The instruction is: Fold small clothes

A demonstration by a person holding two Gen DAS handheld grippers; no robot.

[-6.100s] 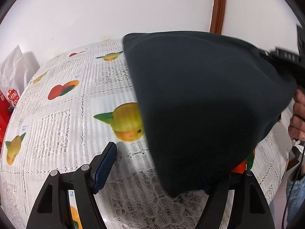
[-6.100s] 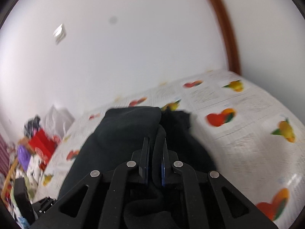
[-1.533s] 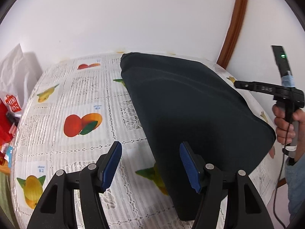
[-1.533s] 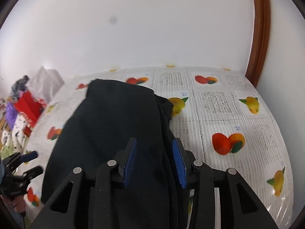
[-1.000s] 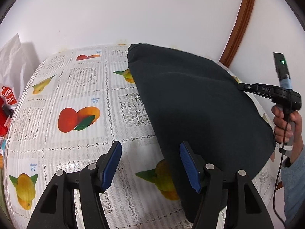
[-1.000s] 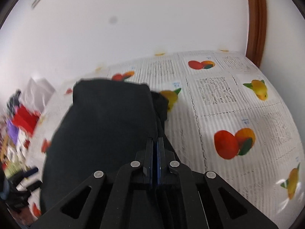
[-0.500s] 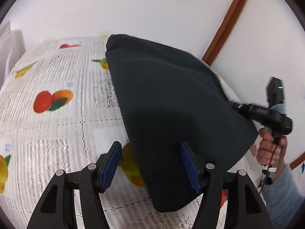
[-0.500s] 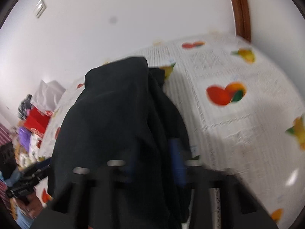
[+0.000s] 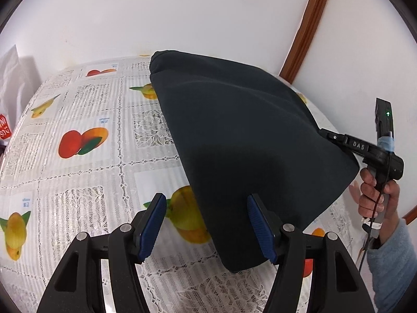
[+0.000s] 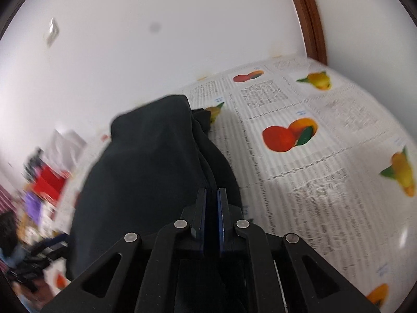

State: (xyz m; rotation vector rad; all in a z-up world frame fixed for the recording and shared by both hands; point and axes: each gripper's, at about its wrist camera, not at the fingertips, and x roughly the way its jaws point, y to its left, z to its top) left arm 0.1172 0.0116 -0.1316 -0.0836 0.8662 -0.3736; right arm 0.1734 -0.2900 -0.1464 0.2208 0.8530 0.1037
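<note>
The dark garment (image 9: 250, 140) is a plain, near-black piece of soft cloth with no print or trim that can be made out. It lies spread over the right half of the counter (image 9: 86, 182), with its far end bunched into a rounded fold near the wall and its near edge hanging in a smooth sheet. In the right wrist view the cloth rises in a hump with a second, lower layer showing along its right side.

The left gripper (image 9: 206, 224) stands with its blue-padded jaws well apart. The garment's near lower edge falls between them, close to the right-hand pad, but neither pad presses on it. The right gripper (image 10: 211, 216) has its jaws only a narrow slit apart and opening; dark cloth sits in the slit, though whether the pads bear on it cannot be told. In the left wrist view this gripper meets the garment's right edge, carried by a hand (image 9: 378, 195) in a light blue sleeve (image 9: 391, 266).

The counter wears a white lace-patterned tablecloth (image 10: 325, 172) printed with oranges and yellow fruit. A white wall (image 9: 182, 13) runs behind it, with a brown wooden frame (image 9: 307, 26) at the right. Blurred red and purple clutter (image 10: 44, 187) sits past the counter's left end. The raised garment hides the counter's far right part from the left wrist camera.
</note>
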